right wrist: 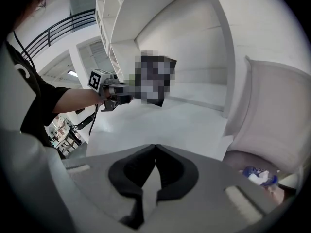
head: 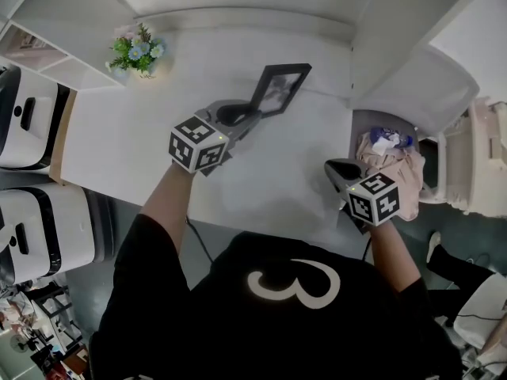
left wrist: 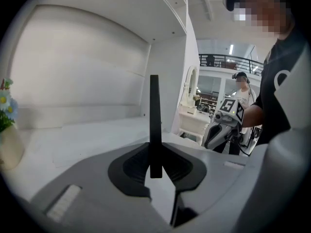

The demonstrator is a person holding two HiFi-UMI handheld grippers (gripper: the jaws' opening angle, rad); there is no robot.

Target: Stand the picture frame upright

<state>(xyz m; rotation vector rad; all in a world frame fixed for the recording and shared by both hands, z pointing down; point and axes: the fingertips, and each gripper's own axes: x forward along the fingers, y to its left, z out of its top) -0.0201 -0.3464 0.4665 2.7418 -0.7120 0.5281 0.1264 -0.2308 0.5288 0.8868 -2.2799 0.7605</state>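
Head view: picture frame [head: 279, 89] face-on | left gripper [head: 252, 112] pinches its edge | right gripper [right wrist: 155, 148] closed

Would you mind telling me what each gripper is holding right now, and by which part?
The left gripper clamps the thin black rectangular picture frame by its near edge, seen edge-on between its jaws. The right gripper is shut and empty.
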